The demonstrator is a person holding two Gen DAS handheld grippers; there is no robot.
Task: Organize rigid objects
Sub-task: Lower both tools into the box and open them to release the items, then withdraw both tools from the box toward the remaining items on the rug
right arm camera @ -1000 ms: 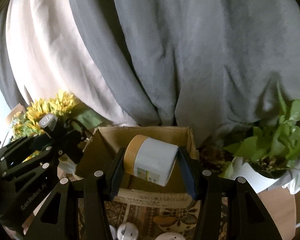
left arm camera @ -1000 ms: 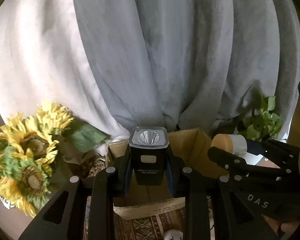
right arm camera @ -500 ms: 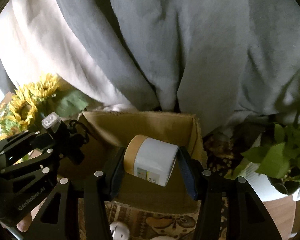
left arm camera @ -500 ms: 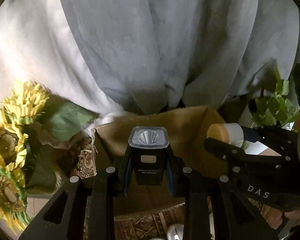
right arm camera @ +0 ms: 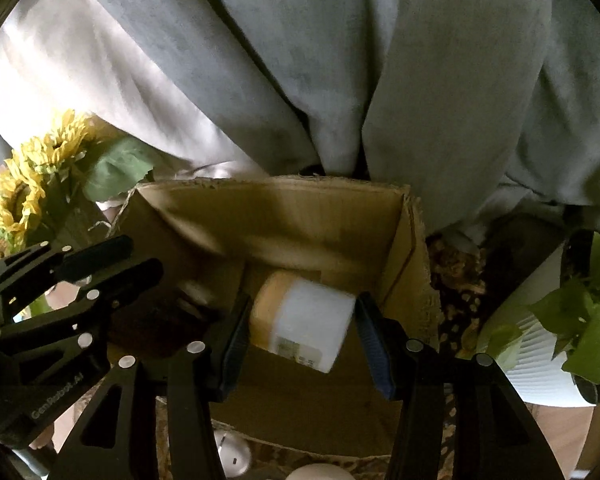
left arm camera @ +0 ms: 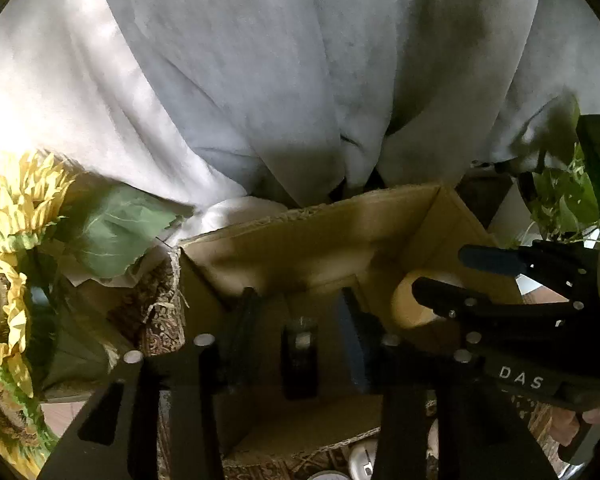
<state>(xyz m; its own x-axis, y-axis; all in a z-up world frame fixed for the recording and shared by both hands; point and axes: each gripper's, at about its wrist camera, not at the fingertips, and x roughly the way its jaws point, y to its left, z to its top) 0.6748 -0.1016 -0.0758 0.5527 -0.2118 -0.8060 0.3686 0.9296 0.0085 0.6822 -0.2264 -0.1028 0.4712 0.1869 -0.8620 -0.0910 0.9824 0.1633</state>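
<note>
Both grippers are hanging over the open cardboard box (right arm camera: pixel 332 208), and both are letting go. The left gripper (left arm camera: pixel 296 332) has just been spreading its jaws; they are standing apart now, with the small black flashlight (left arm camera: pixel 300 356) between them but clear of both pads, blurred, looking as if it is dropping into the box. On the right side, the right gripper (right arm camera: pixel 302 328) has also just been easing open. The white jar with the tan lid (right arm camera: pixel 300 326) is lying sideways between its jaws: a gap is showing at the right pad, while the lid end is sitting right against the left pad, so whether it is touching there I cannot tell.

To do this well, I would judge, both hands should be holding steady over the box middle, opening fully, then lifting straight up so no pad is dragging anything back out. The jar could roll toward the flashlight, so a low release is helping.
</note>
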